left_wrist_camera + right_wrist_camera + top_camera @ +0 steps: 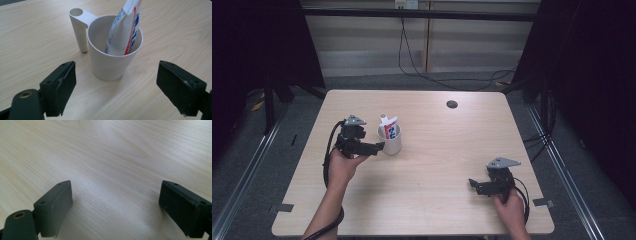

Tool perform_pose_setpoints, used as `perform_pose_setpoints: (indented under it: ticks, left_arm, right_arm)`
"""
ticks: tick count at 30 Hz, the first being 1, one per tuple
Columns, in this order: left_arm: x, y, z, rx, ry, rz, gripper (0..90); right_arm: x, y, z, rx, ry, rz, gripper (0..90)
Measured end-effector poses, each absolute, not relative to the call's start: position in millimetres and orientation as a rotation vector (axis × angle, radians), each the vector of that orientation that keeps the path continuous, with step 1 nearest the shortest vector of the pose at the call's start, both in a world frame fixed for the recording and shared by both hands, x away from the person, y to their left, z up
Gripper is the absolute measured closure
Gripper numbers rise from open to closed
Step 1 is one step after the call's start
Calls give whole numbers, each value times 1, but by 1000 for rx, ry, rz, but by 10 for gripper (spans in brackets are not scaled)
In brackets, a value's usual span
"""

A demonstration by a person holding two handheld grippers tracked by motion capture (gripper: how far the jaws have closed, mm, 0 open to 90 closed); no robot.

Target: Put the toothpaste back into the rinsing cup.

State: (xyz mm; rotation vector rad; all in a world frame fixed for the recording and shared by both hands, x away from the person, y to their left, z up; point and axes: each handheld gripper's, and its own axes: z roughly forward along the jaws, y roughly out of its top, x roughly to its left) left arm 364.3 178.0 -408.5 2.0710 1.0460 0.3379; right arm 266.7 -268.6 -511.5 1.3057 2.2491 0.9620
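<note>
The cup (pixel 113 58) stands upright left of the middle of the desk (pixel 437 165), with a toothpaste tube (pixel 125 30) leaning inside it. The left gripper (pixel 379 146) sits just beside it, jaws spread wide and holding nothing; in the left gripper view the cup lies ahead of them, not yet between. The right gripper (pixel 115 207) rests well apart near the desk's right front corner, jaws also spread over bare wood

The cup looks like thin, smooth plastic: light, fairly stiff, likely slippery, and easy to tip with the tall tube raising its weight. A hold across the lower wall seems safest; the rim would probably flex, and the hollow handle (pixel 79 30) is narrow

The high view shows both hands, how far apart they are, and a dark round hole (pixel 452 104) at the far side. The left gripper view gives the handle's open top and the tube's print
</note>
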Motion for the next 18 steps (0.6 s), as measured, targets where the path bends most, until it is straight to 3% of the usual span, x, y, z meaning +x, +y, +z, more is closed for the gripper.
perform_pose_setpoints:
  ticks: [18]
  left_arm:
    - [355,189,-432,2072,1070,297,161]
  right_arm:
    - [267,-269,-512,1306,2249,964,113]
